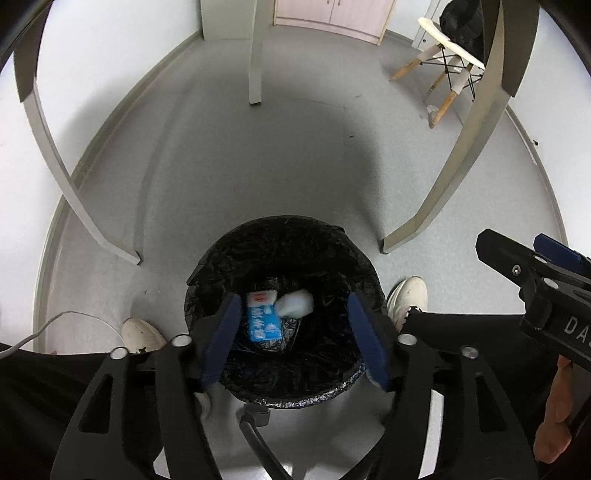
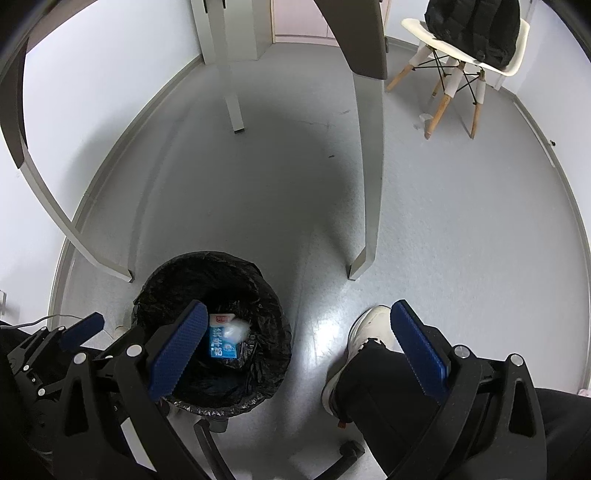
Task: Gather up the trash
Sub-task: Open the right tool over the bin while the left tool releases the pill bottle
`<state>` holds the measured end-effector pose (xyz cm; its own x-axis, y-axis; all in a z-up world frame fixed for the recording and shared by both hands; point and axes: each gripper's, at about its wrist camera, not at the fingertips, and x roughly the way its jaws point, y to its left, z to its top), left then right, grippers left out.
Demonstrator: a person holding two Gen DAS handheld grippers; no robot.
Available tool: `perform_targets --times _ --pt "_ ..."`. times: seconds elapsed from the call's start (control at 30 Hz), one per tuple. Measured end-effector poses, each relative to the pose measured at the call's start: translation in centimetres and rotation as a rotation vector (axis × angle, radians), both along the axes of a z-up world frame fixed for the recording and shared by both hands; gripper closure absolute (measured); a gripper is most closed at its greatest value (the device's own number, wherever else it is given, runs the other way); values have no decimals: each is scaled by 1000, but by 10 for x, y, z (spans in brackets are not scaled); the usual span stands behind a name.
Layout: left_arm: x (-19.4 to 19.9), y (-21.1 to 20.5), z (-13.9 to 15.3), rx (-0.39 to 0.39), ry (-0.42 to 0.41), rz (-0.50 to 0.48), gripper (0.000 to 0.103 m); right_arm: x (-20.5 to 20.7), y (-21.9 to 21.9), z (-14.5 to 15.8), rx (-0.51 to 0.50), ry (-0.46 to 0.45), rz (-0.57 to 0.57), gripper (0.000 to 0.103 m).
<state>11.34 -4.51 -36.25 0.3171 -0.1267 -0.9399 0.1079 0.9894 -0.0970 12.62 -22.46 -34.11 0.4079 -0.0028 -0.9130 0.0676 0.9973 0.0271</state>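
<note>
Grey vinyl floor (image 2: pixel 461 221) lying bare of litter as far as both wrist views are showing, with only table legs (image 2: pixel 365 184), a white chair (image 2: pixel 461 48) carrying a black backpack (image 2: pixel 476 26), and the person's white sneakers (image 2: pixel 364 332) standing on it. Sitting just in front of the feet, a black-lined trash bin (image 1: pixel 284 243), already holding a blue-and-white milk carton (image 1: pixel 262 319) flat on the bottom and a pale crumpled tissue (image 1: pixel 295 303), blurred, seemingly dropping in beside it and touching the carton's top corner. Hanging directly above the bin mouth, left gripper (image 1: pixel 293 332), spread wide with nothing between the blue pads, so probably having just let go. Hovering off to the bin's side over the floor and one sneaker, right gripper (image 2: pixel 295 350), also gaping wide and carrying nothing. Judging from this, at least two pieces collected and binned; remaining trash, if any, lying outside both views, so not telling whether the job is finished.
</note>
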Motion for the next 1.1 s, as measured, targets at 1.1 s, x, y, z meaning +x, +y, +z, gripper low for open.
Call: perform_targets --times 1.1 --pt "-39 52 69 61 -133 78 6 -37 43 51 -10 -83 94 8"
